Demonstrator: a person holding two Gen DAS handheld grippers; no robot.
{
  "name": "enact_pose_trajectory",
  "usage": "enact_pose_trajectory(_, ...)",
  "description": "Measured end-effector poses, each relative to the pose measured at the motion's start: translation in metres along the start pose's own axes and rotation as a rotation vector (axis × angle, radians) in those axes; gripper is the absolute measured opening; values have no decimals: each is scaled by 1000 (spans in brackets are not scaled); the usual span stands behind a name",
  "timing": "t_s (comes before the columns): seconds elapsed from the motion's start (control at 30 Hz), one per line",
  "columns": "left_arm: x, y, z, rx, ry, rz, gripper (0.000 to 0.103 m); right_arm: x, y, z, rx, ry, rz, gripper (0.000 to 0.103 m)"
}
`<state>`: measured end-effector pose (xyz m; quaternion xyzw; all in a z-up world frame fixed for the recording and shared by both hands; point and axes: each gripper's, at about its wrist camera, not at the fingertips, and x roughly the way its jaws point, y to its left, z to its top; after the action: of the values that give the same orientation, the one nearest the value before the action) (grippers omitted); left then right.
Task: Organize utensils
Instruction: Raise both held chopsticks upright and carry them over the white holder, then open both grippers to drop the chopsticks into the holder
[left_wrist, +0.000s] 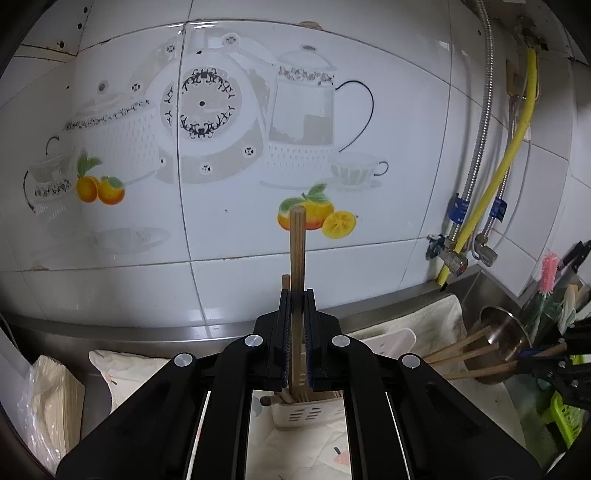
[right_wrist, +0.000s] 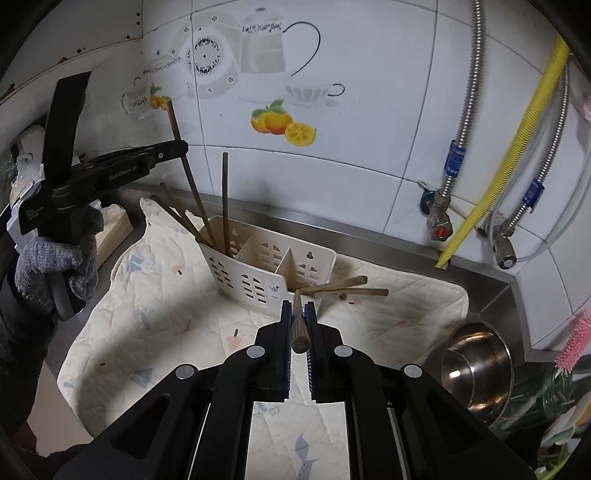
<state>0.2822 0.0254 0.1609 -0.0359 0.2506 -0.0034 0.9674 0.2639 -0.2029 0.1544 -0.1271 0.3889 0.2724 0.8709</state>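
I am clamping a brown wooden chopstick (left_wrist: 296, 280) in each gripper; some are standing in the cream slotted caddy (right_wrist: 258, 273), others lying beyond my right gripper (right_wrist: 298, 314).

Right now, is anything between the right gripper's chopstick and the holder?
Nothing visible. The right gripper holds its chopstick just short of the holder, tip towards its near right corner. Loose chopsticks lie to the right, off that line.

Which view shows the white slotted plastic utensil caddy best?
Right wrist: the white slotted plastic utensil caddy shows whole on the quilted cloth, dividers visible, brown wooden chopsticks in its left compartment. Left wrist shows only a sliver between the gripper arms.
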Motion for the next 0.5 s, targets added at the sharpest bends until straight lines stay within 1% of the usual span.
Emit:
enact_pose_trajectory(0.2, 1, 1, -4, 9, 11, 1, 6, 21, -6, 10, 34, 27, 14, 7)
enact_pose_trajectory(0.33, -1, 3, -4, 9, 15, -6, 9, 32, -12, 13, 75, 37, 35, 7)
enact_pose_trajectory(0.4, -5, 4, -4, 7, 11, -8, 19, 34, -13, 14, 86, 28, 39, 8)
enact_pose_trajectory(0.47, -12, 6, -5, 5, -7, -2, 39, 33, -14, 14, 95, 16, 38, 9)
enact_pose_trajectory(0.5, -17, 7, -6, 7, -17, 2, 40, 31, -14, 14, 98, 6, 36, 9)
